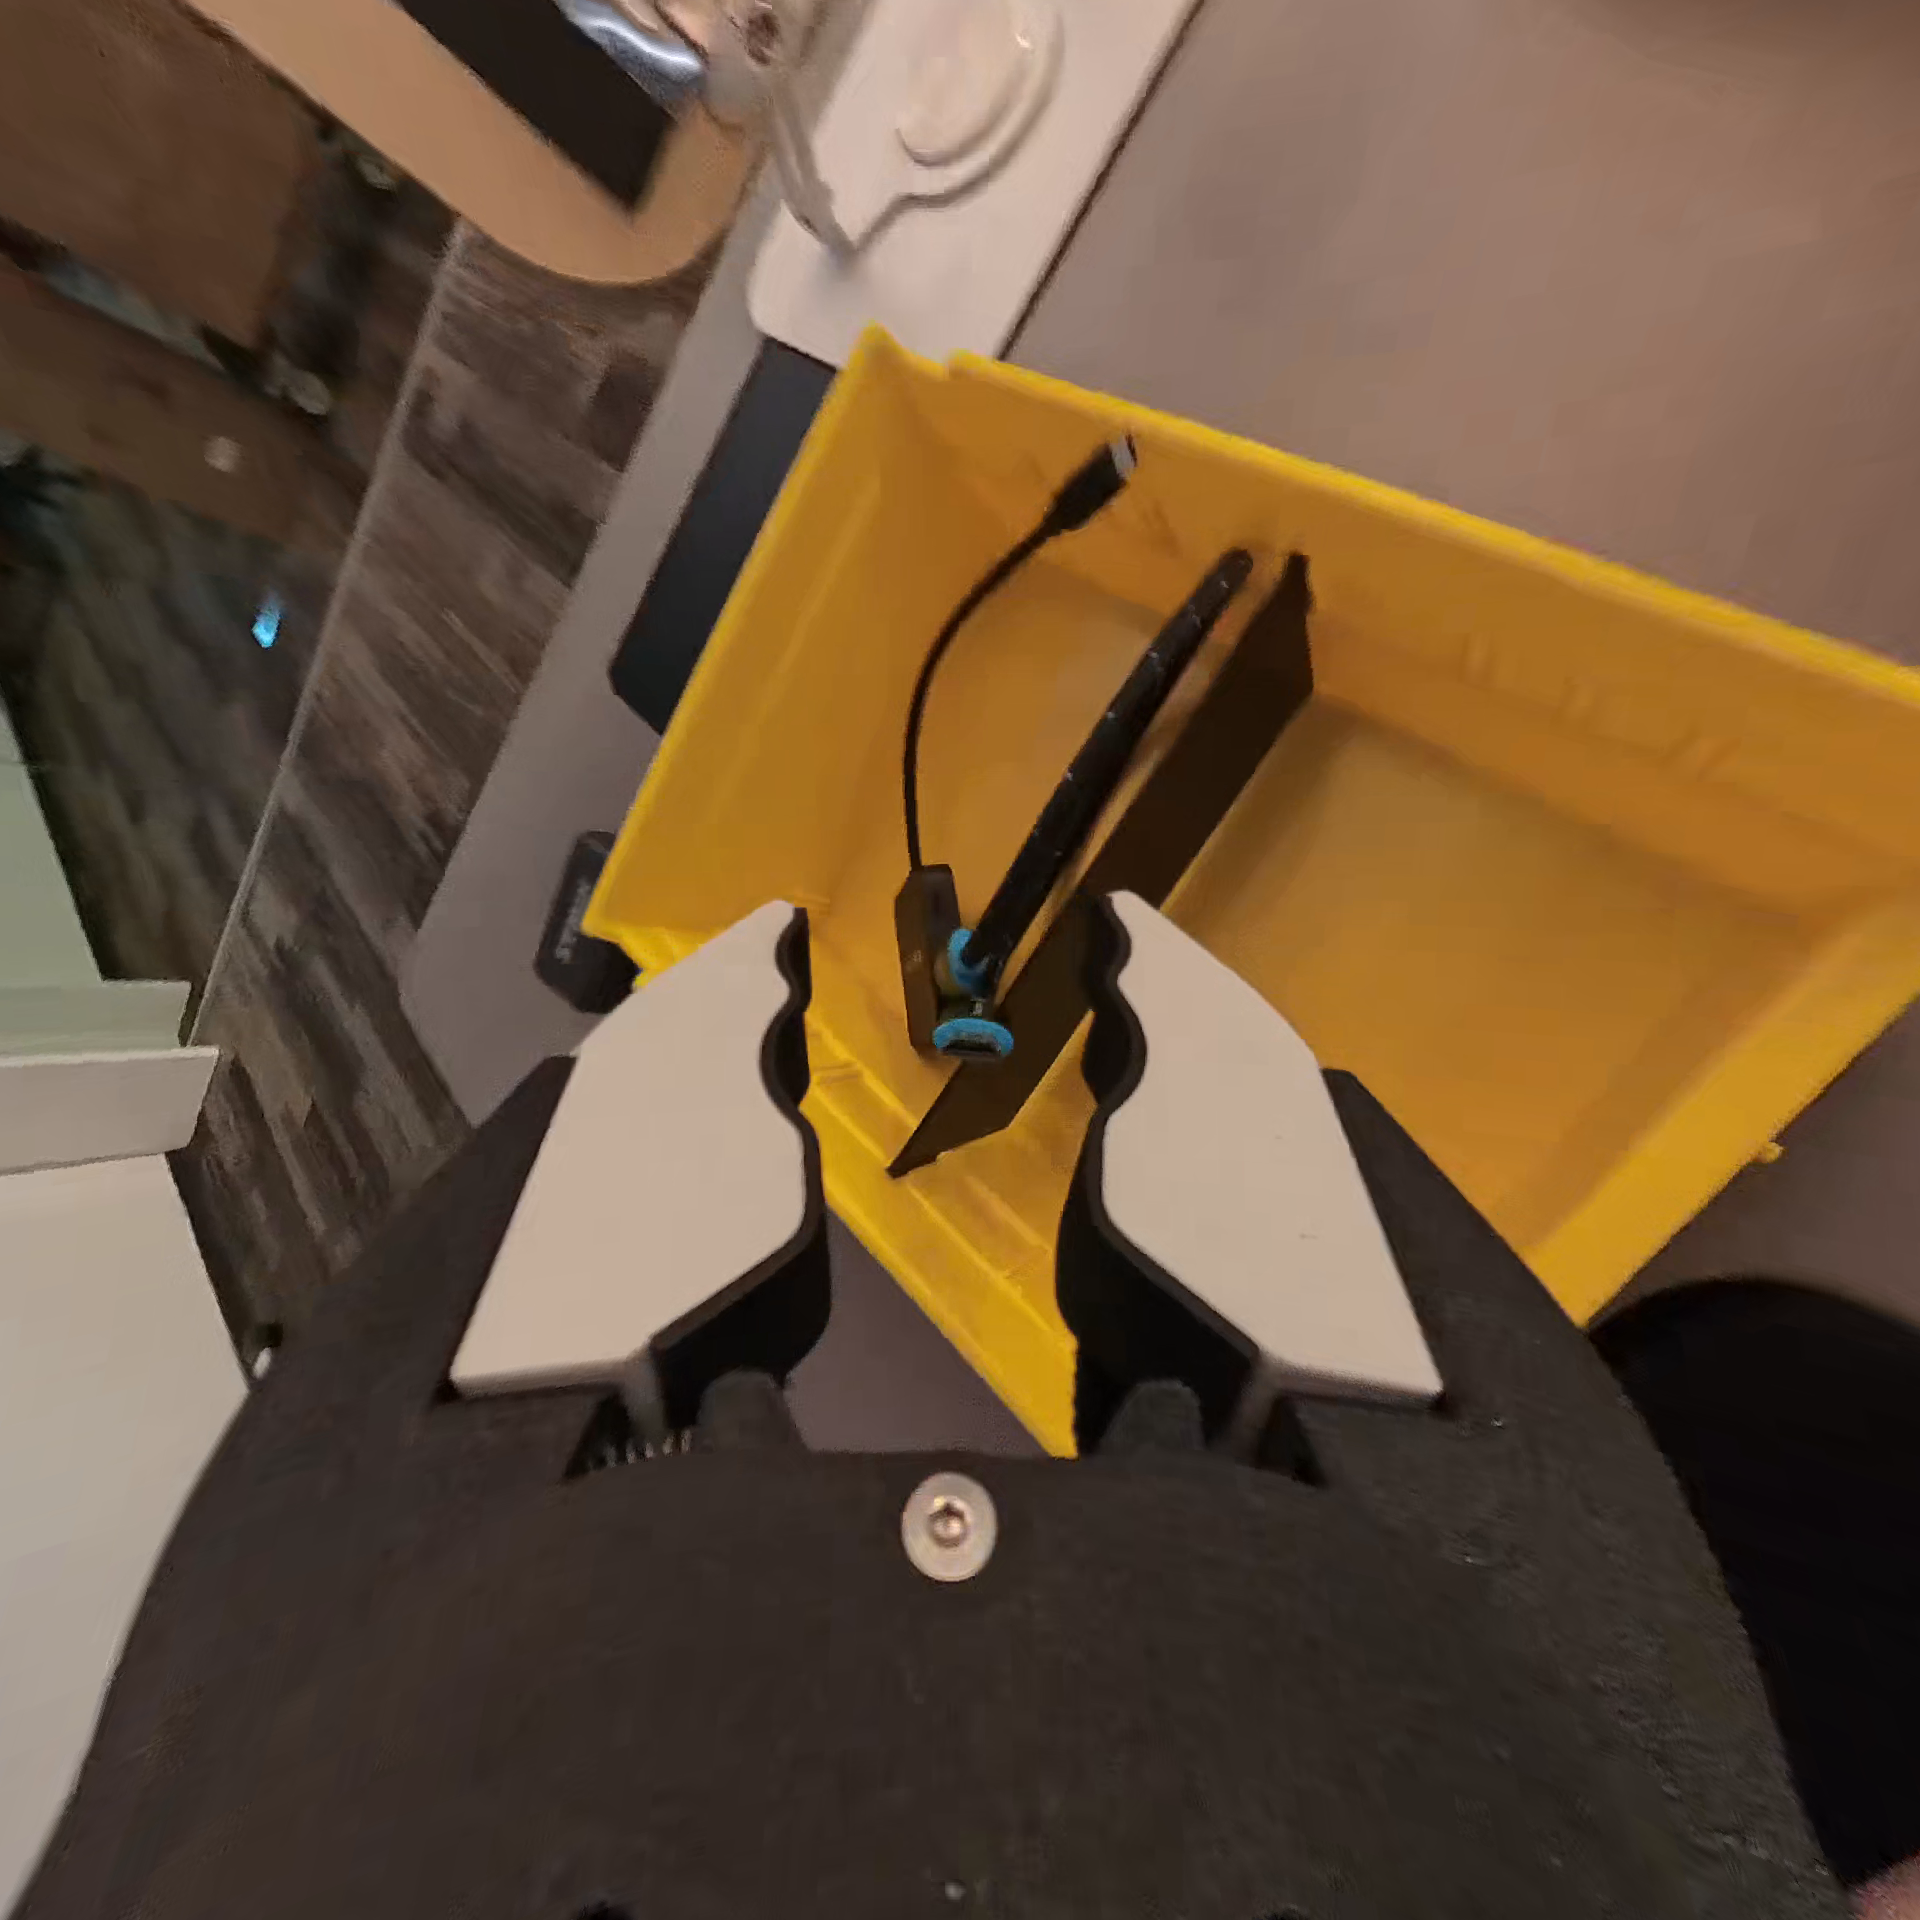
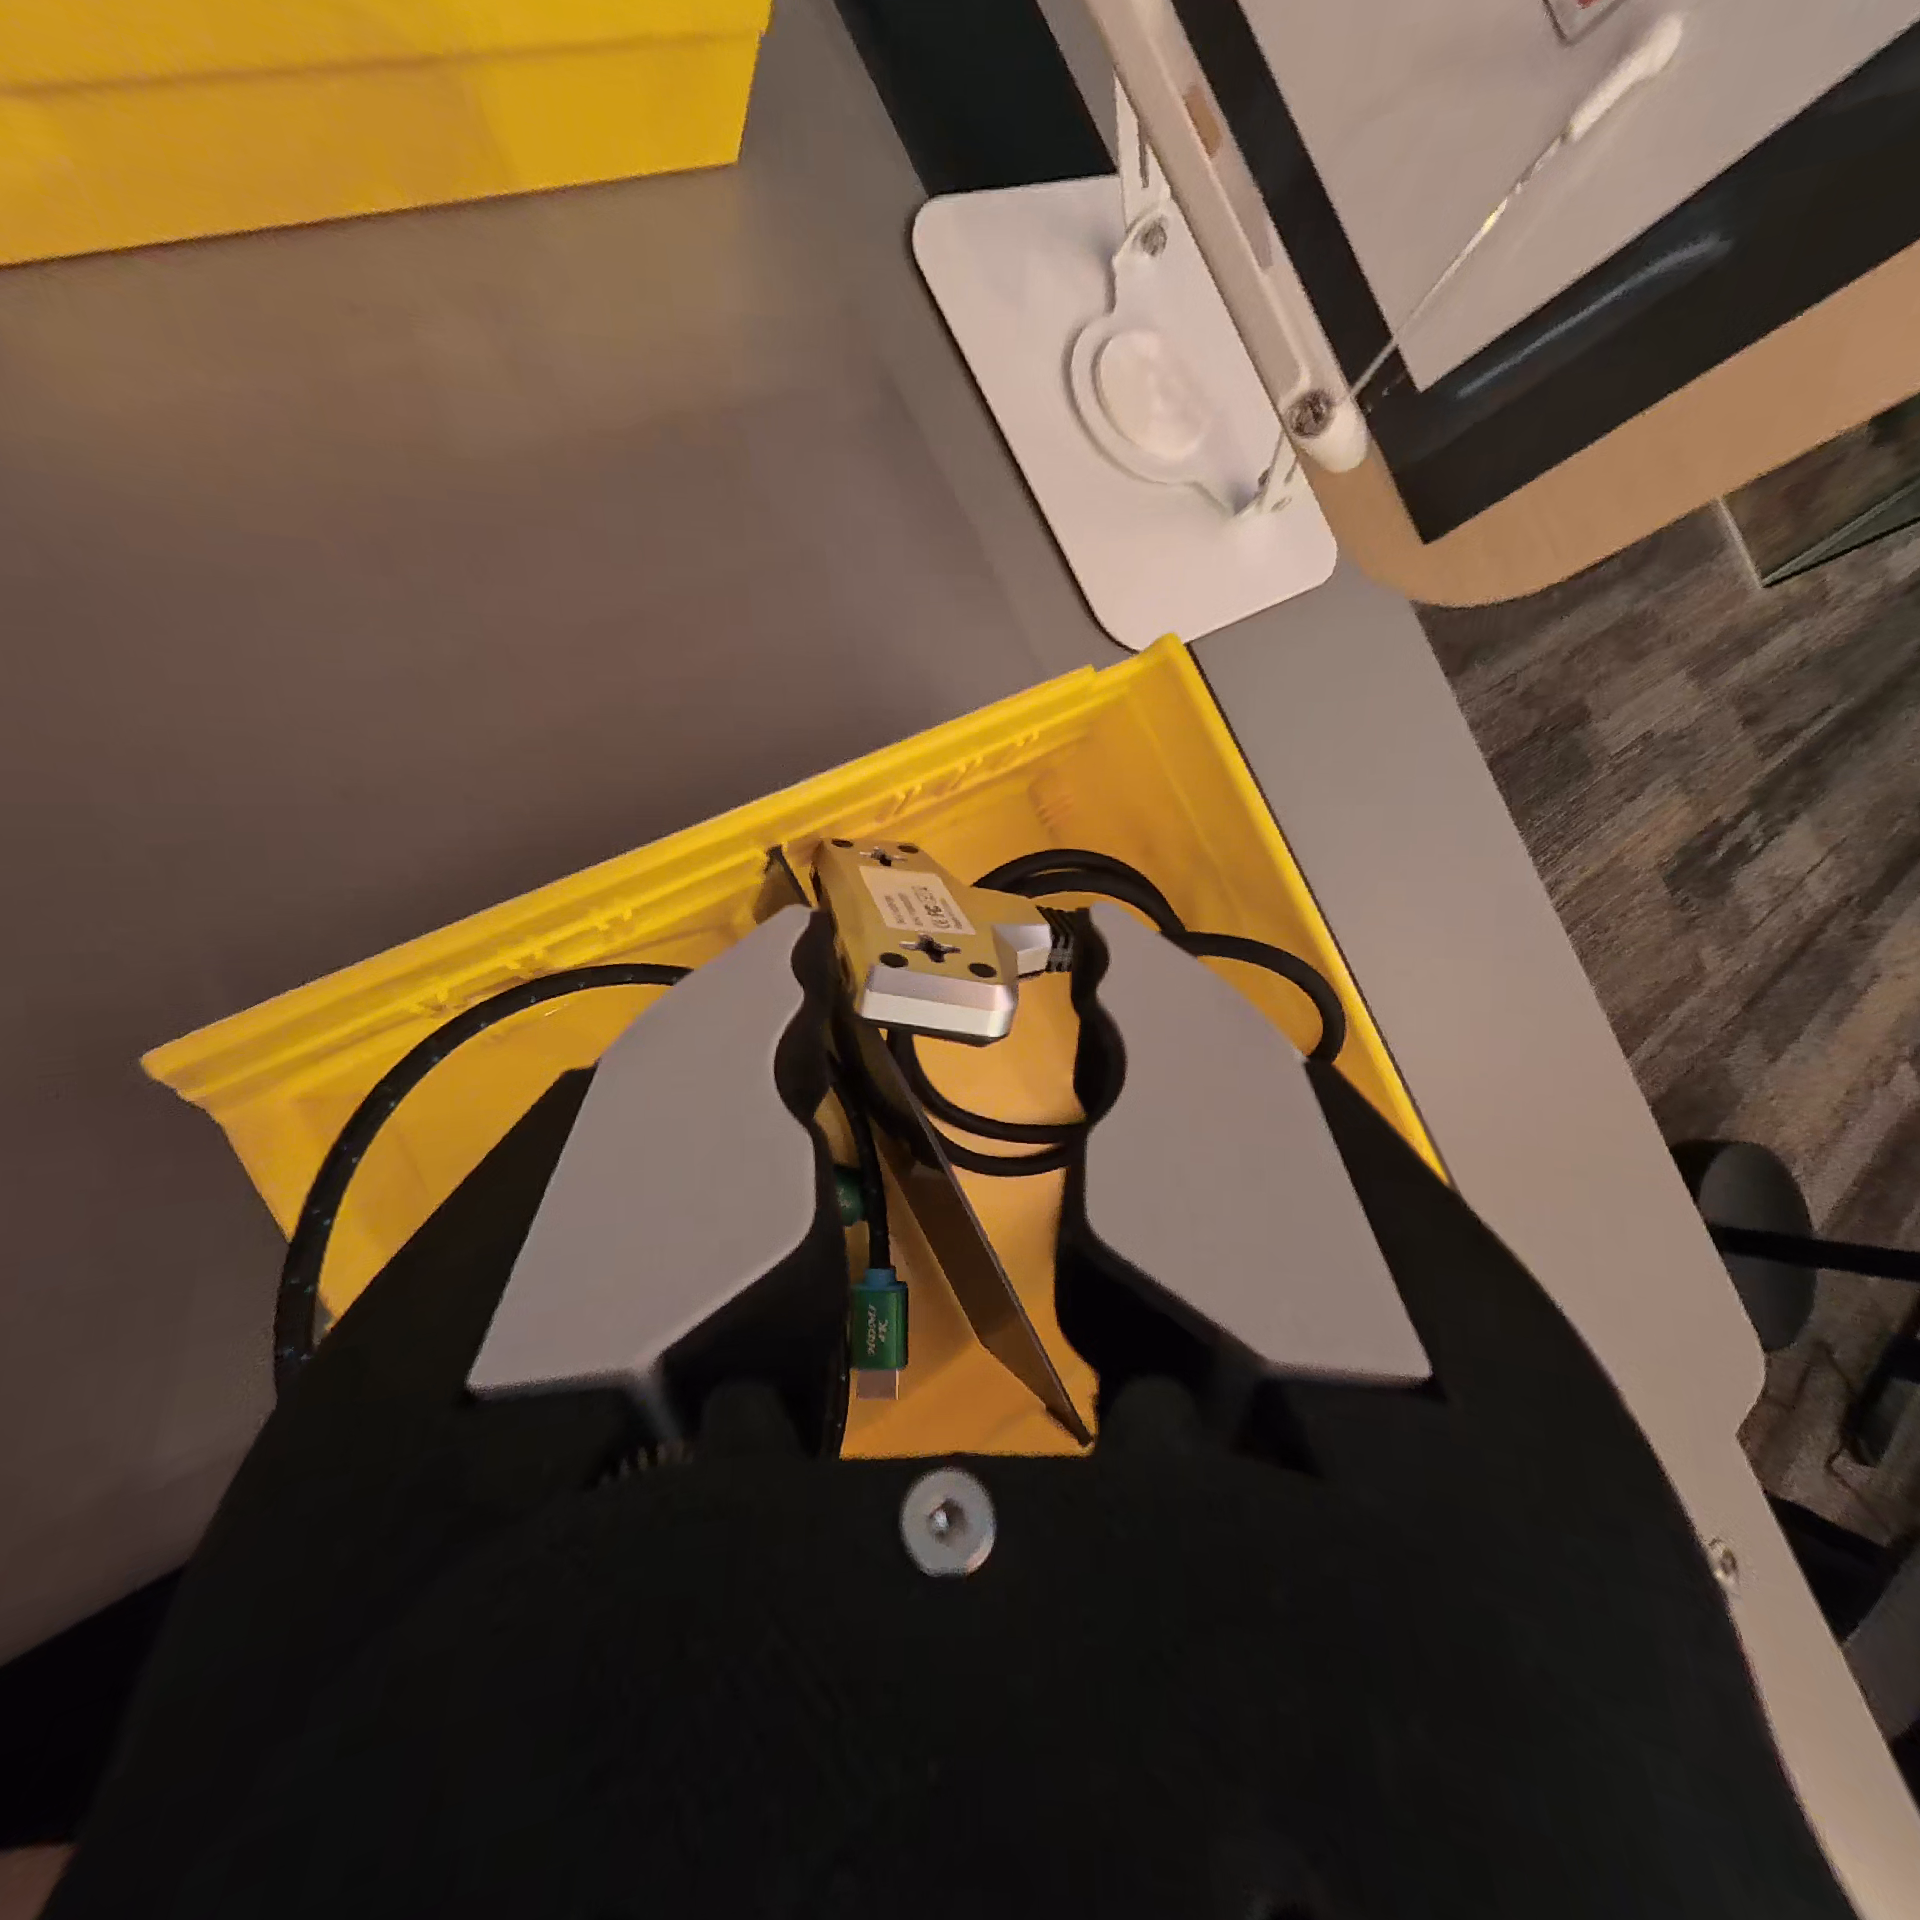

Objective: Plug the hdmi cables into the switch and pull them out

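In the left wrist view a yellow bin (image 1: 1507, 935) holds a small black adapter box (image 1: 925, 925) with a short black lead (image 1: 935, 665). Blue-collared plugs (image 1: 971, 1039) sit against its near end, and a black braided cable (image 1: 1122, 727) leans on a black divider (image 1: 1216, 810). My left gripper (image 1: 951, 914) is open and empty, just above the bin's near corner. In the right wrist view another yellow bin (image 2: 623, 904) holds the silver-and-gold switch (image 2: 920, 935), tilted against a dark divider (image 2: 966, 1247). With it are looped black cables (image 2: 416, 1070) and a loose green HDMI plug (image 2: 878, 1325). My right gripper (image 2: 951, 914) is open, its fingertips on either side of the switch.
A white stand base (image 2: 1122, 416) carrying a tilted screen (image 2: 1558, 260) stands just beyond the bin. A second yellow bin (image 2: 364, 114) shows at the top left. The table edge (image 2: 1558, 1039) runs down the right, with carpet beyond. A flat black object (image 1: 717, 551) lies beside the bin. From my right tips it is roughly 20 centimeters to the loose green HDMI plug (image 2: 878, 1325); from my left, 50 centimeters.
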A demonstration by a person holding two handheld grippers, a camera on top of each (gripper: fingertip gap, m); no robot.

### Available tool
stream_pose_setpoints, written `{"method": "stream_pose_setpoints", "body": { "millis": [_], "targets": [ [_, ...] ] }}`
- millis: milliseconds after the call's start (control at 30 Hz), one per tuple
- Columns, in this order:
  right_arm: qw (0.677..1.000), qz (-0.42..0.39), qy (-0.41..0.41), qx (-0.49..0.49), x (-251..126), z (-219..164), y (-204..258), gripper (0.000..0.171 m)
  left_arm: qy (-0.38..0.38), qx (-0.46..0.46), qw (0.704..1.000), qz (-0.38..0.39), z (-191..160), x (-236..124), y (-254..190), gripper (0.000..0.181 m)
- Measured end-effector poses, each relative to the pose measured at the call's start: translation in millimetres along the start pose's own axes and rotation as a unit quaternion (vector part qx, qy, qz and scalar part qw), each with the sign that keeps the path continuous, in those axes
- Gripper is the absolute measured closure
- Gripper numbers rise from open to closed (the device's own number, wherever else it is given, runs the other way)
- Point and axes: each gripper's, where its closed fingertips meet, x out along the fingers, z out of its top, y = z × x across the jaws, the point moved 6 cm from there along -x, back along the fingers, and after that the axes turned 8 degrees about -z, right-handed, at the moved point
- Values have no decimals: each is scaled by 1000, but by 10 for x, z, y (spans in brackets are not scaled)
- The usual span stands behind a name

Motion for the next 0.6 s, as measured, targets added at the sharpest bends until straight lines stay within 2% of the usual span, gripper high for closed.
{"method": "stream_pose_setpoints", "body": {
  "millis": [67, 167, 300, 400, 600],
  "targets": [
    [1000, -1, -3, -10, -20, 32, 36, 126, 2, 19, 999, -29, 41, 170, -46, 128],
    [1000, -4, 3, -24, -5, 51, 68, 126, 27, 46, 998, -35, 123, 444, -74, 134],
    [999, -6, 10, -33, 14, 48, 79, 127, 47, 35, 998, -38, 101, 624, -6, 159],
    [999, -13, 5, -34, 10, 68, 70, 127, 18, 15, 1000, 5, 100, 513, 142, 174],
    [996, -45, -71, -42, -55, 357, 123, 133, -67, -6, 995, 67, 205, 52, 265, 175]
  ]
}}
